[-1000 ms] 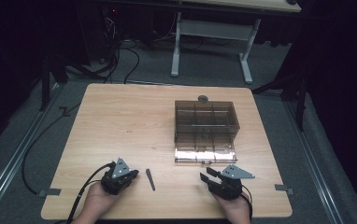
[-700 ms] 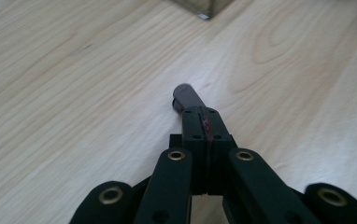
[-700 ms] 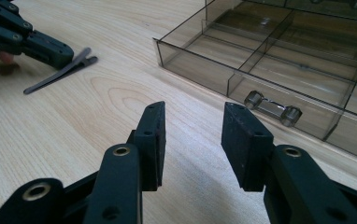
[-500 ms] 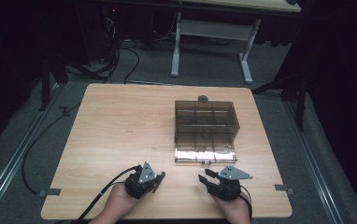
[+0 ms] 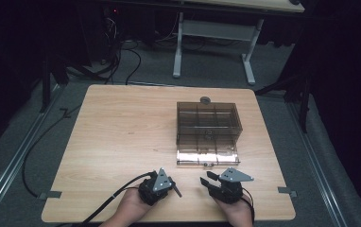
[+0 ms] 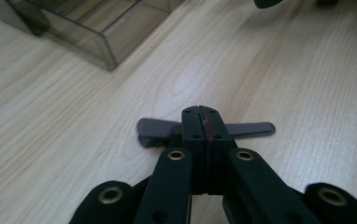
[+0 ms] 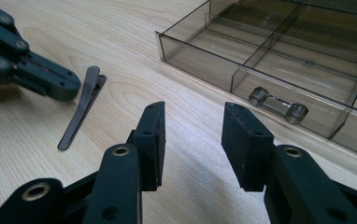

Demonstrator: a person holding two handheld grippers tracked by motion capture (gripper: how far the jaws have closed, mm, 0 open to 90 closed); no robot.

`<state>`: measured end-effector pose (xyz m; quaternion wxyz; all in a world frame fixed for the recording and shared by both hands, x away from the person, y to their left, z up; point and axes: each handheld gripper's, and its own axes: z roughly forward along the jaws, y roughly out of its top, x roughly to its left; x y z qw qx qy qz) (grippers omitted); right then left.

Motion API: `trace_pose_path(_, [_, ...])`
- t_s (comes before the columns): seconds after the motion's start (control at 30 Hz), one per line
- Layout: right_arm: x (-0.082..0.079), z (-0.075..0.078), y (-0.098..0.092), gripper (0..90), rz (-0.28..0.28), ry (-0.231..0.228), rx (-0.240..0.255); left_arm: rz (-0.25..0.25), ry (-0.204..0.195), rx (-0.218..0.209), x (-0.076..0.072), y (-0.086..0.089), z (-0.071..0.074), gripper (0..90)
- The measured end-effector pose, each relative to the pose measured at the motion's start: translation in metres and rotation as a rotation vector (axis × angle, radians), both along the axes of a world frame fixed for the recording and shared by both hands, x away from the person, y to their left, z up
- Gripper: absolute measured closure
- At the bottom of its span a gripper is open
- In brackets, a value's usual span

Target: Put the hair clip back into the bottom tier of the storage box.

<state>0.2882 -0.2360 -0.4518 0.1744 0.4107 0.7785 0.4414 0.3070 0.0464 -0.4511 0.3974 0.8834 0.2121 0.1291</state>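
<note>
Resting low at the near edge of the wooden bench, both hand-held grippers face forward. Left gripper: jaws pressed together, tips right at a dark flat clip lying on the wood; whether they pinch it, cannot tell. Right gripper: jaws parted with a moderate gap, nothing between them. Clip sits between the two grippers, just ahead of the left one. Smoky clear compartment box stands beyond, lid down flat toward the hands. Small metal piece lies in a near compartment.
</note>
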Motion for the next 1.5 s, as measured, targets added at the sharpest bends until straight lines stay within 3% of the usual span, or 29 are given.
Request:
trace_pose_path(0.07, [0.0, 0.0, 0.0, 60.4, 0.0, 0.003, -0.006, 0.003, -0.003, -0.003, 0.0, 0.005, 0.001, 89.6])
trace_pose_path(0.1, [0.001, 0.0, 0.001, 60.4, 0.0, 0.003, -0.009, 0.035, -0.021, -0.003, 0.002, 0.023, 0.001, 88.8])
trace_pose_path(0.13, [0.001, 0.0, 0.001, 60.4, 0.0, 0.003, -0.009, 0.035, -0.021, -0.003, 0.002, 0.023, 0.001, 87.2])
trace_pose_path(0.17, [0.001, -0.001, 0.002, 60.5, 0.002, 0.005, -0.016, 0.069, -0.025, -0.008, 0.005, 0.04, 0.0, 85.5])
trace_pose_path(0.2, [0.001, -0.001, 0.002, 60.5, 0.001, 0.005, -0.02, 0.069, -0.025, -0.008, 0.005, 0.04, 0.0, 84.3])
trace_pose_path(0.23, [0.001, -0.001, 0.003, 60.5, 0.002, 0.004, -0.026, 0.109, -0.028, -0.018, 0.01, 0.064, 0.001, 83.8])
trace_pose_path(0.27, [0.001, -0.001, 0.003, 60.5, 0.002, 0.004, -0.026, 0.109, -0.028, -0.018, 0.01, 0.064, 0.001, 82.9])
trace_pose_path(0.33, [0.001, -0.001, 0.004, 60.6, 0.002, 0.005, -0.031, 0.153, -0.026, -0.034, 0.014, 0.087, 0.003, 81.6])
trace_pose_path(0.37, [0.002, -0.002, 0.005, 60.7, -0.001, 0.007, -0.038, 0.206, -0.035, -0.05, 0.017, 0.108, 0.005, 80.5])
trace_pose_path(0.4, [0.002, -0.002, 0.005, 60.7, -0.001, 0.007, -0.038, 0.206, -0.035, -0.05, 0.017, 0.108, 0.005, 79.5])
trace_pose_path(0.5, [0.002, -0.002, 0.006, 63.3, 0.002, 0.017, -0.042, 0.275, -0.052, -0.058, 0.02, 0.133, 0.003, 77.3])
trace_pose_path(0.6, [0.002, -0.002, 0.006, 63.4, 0.004, 0.021, -0.045, 0.323, -0.04, -0.081, 0.023, 0.149, -0.004, 74.2])
trace_pose_path(0.7, [0.002, -0.002, 0.007, 61.3, -0.002, 0.025, -0.058, 0.339, -0.081, -0.056, 0.023, 0.154, -0.006, 64.0])
trace_pose_path(0.73, [0.003, -0.002, 0.007, 60.0, -0.006, 0.024, -0.061, 0.343, -0.081, -0.057, 0.025, 0.155, -0.008, 58.3])
trace_pose_path(0.77, [0.003, -0.003, 0.008, 59.8, -0.017, 0.022, -0.066, 0.368, -0.047, -0.067, 0.029, 0.158, -0.01, 50.4])
trace_pose_path(0.8, [0.003, -0.003, 0.008, 59.8, -0.017, 0.022, -0.066, 0.368, -0.047, -0.067, 0.029, 0.158, -0.01, 47.6])
trace_pose_path(0.87, [0.004, -0.002, 0.009, 59.0, -0.027, 0.024, -0.073, 0.369, -0.04, -0.107, 0.029, 0.16, -0.009, 46.1])
trace_pose_path(1.07, [0.005, -0.001, 0.022, 59.0, 0.001, 0.034, -0.075, 0.374, -0.035, -0.103, 0.029, 0.16, -0.009, 42.3])
trace_pose_path(1.17, [0.007, -0.001, 0.043, 59.9, 0.047, 0.045, -0.1, 0.369, -0.043, -0.097, 0.028, 0.158, -0.01, 41.5])
trace_pose_path(1.27, [0.009, -0.002, 0.059, 61.1, 0.086, 0.061, -0.094, 0.368, -0.047, -0.088, 0.028, 0.157, -0.01, 41.3])
trace_pose_path(1.5, [0.012, -0.004, 0.083, 64.0, 0.147, 0.072, -0.095, 0.366, -0.047, -0.086, 0.028, 0.157, -0.01, 41.1])
